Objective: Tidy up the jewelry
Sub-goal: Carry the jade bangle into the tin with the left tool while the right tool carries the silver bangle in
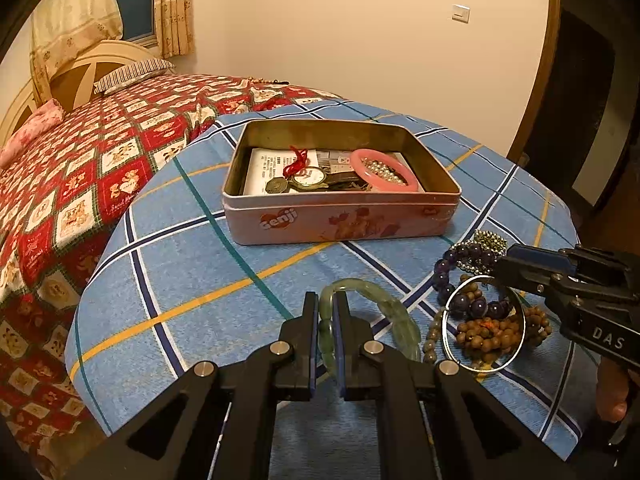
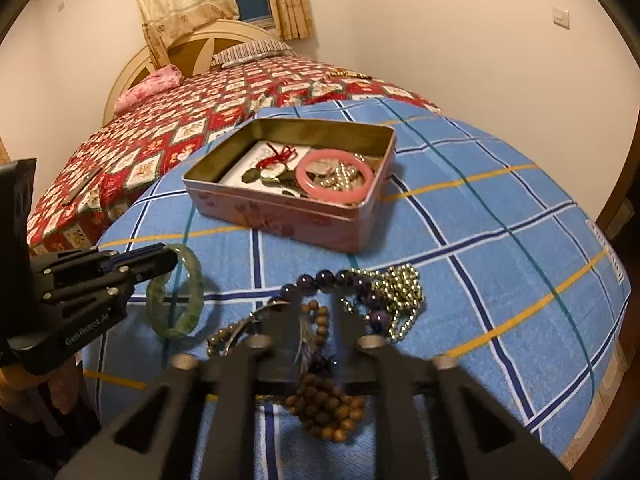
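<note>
On the blue checked tabletop (image 1: 192,240), the open tin (image 1: 340,216) waits beyond the left tool (image 1: 333,304), which pinches the green bracelet (image 1: 384,312); lift it clear first. The right tool (image 2: 318,320) stands part-spread over the bead pile (image 2: 328,404).

"Genji" – tin (image 1: 340,216); "DAS" – right tongs (image 1: 505,268).

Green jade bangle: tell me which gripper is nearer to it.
Left. The left gripper is shut on the green jade bangle. The right gripper is off to the side, open over the pile of bead bracelets.
</note>
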The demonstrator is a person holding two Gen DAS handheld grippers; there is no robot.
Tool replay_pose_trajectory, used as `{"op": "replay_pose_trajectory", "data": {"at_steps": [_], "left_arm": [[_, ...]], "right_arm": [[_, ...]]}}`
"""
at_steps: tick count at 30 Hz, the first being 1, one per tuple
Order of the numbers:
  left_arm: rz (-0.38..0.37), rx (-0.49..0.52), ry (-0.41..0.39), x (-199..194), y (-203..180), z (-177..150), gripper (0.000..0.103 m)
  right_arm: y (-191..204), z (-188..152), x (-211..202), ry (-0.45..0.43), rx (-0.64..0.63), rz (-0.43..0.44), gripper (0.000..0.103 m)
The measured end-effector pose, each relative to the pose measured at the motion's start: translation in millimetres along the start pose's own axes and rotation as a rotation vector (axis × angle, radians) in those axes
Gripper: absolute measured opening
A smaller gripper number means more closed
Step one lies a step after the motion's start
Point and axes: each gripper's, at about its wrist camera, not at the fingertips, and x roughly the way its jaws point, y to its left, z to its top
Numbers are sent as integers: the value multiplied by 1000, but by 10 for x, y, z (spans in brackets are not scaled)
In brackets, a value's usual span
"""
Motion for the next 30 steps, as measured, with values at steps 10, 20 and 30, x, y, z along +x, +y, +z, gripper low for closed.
{"op": "replay_pose_trajectory", "data": {"at_steps": [10, 20, 30], "left_arm": [[-5, 12, 4, 3, -29, -28, 6], [-15, 11, -24, -73, -31, 21, 6], [-18, 2, -68, -238, 24, 149, 6]], "right_arm": [[38, -56, 57, 37, -22, 0, 30], [115, -105, 86, 51, -77, -36, 9], [75, 27, -120, -31, -42, -29, 9]]}}
